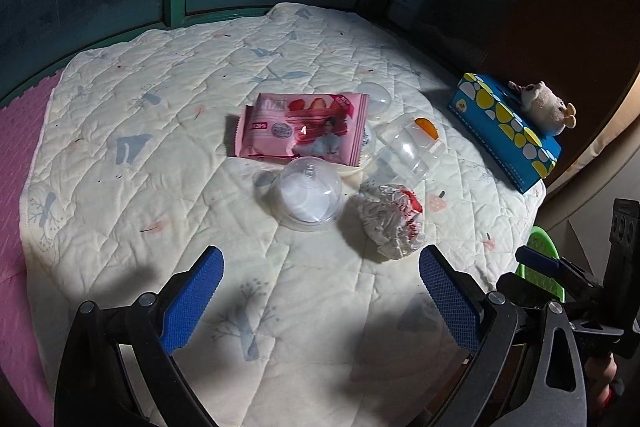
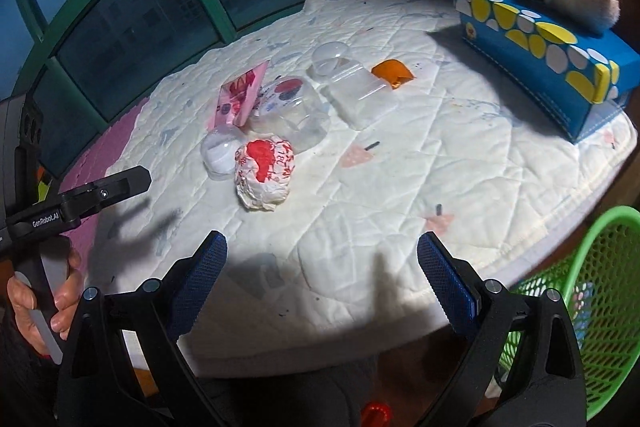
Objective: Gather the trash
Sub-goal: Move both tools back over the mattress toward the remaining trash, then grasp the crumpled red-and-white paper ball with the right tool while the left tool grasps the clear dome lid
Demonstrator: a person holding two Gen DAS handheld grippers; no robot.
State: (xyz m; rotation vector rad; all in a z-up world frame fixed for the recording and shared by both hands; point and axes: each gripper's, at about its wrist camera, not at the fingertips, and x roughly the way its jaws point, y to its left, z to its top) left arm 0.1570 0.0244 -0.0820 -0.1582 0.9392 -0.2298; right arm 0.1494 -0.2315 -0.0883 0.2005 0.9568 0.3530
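Trash (image 1: 320,163) mid-quilt (image 1: 120,99); edges bare

Pink wrapper (image 1: 302,129); white-and-red crumpled paper (image 2: 264,171); blue tissue box (image 2: 544,47) with yellow and white dots; green mesh basket (image 2: 592,303); blue-padded fingers (image 1: 192,303).

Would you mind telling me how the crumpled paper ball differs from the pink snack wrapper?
The crumpled paper ball is bunched into a rounded lump; the pink snack wrapper keeps its flat rectangular shape. The ball is white with red print; the wrapper is pink with a picture. The ball lies nearer both claws. Both rest on the quilted pad.
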